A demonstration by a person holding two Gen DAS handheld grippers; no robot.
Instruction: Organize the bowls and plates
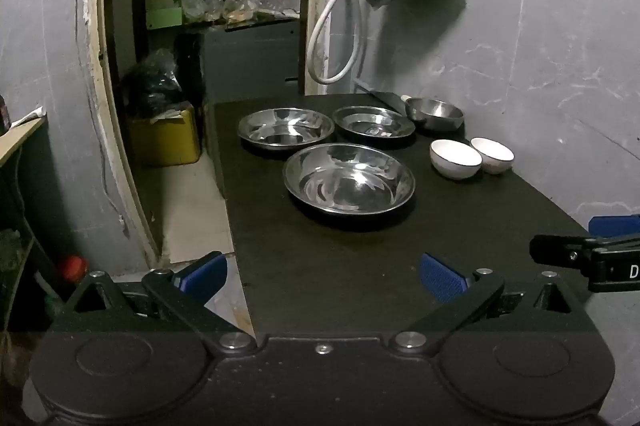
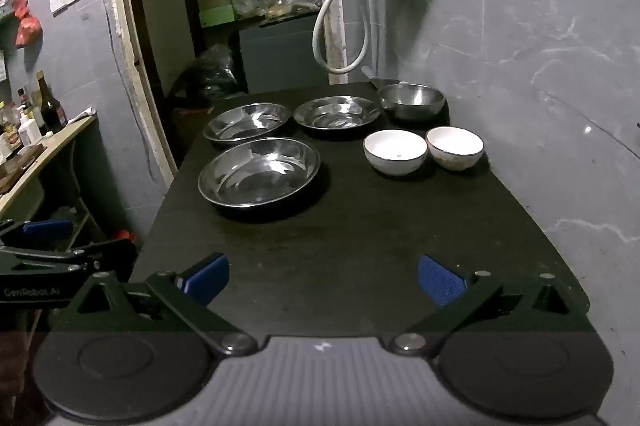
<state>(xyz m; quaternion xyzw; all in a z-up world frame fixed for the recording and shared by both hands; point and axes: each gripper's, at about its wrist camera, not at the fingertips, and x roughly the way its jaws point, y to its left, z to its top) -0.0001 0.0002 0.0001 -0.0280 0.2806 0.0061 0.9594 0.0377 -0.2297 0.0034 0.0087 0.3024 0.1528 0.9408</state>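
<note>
Both the left gripper (image 1: 322, 276) and right gripper (image 2: 323, 276) hover jaws apart at the black table's (image 2: 360, 238) near edge, the large round steel plate (image 1: 349, 179) straight ahead of the left.

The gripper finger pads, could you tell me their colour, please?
Blue pads, clearest in the right wrist view.

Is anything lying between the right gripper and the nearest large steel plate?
No. In the right wrist view only bare black tabletop lies between the open right gripper and the nearest large round steel plate.
</note>
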